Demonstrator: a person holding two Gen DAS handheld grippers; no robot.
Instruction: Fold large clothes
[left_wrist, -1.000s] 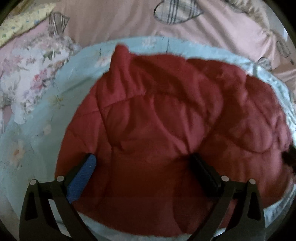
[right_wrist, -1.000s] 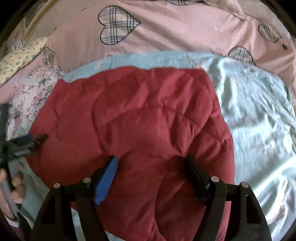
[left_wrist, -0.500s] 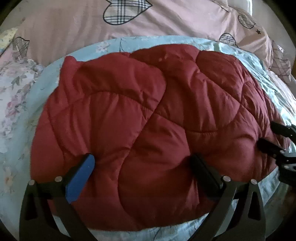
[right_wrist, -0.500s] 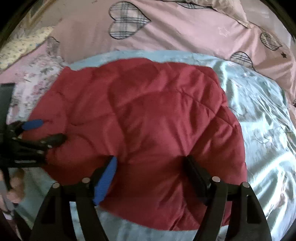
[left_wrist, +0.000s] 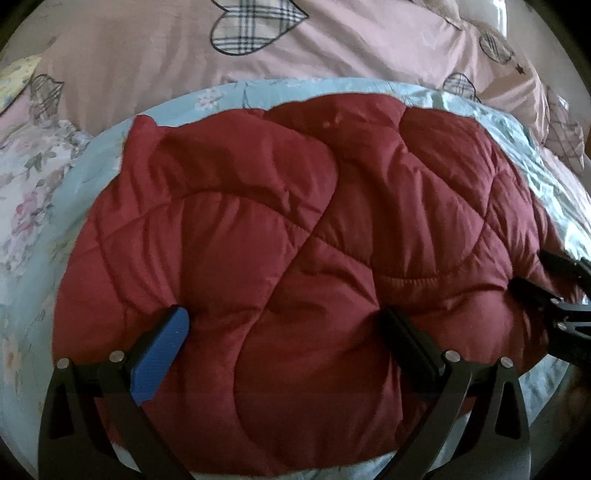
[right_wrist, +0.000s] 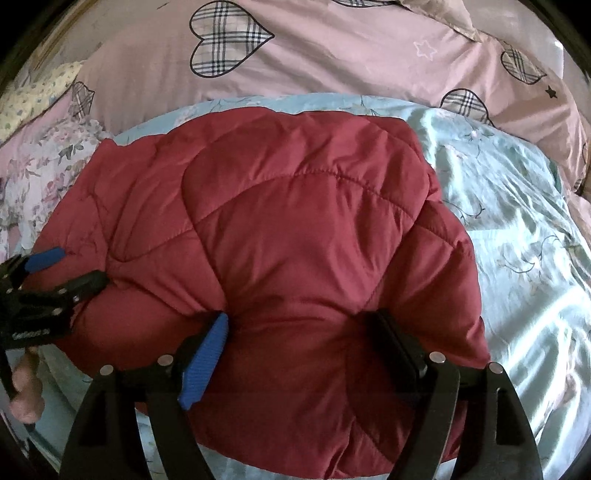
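— While the bed (right_wrist: 517, 221) carries it, what surrounds the red quilted jacket (right_wrist: 295, 229)?
— Floral bedding (right_wrist: 40, 173) left, pale-blue sheet beneath, pink heart-print duvet (right_wrist: 332, 55) behind. Left gripper (left_wrist: 284, 332) fingers spread wide; right gripper (right_wrist: 295, 332) fingers opening over the jacket.

Dim, soft, fisheye-warped, dark corners

A bed fills the view: pale blue floral sheet (right_wrist: 517, 229) catching soft daylight on its right side, pink duvet (right_wrist: 332, 62) with plaid hearts bunched behind it, a floral cloth (left_wrist: 26, 173) lying at left.
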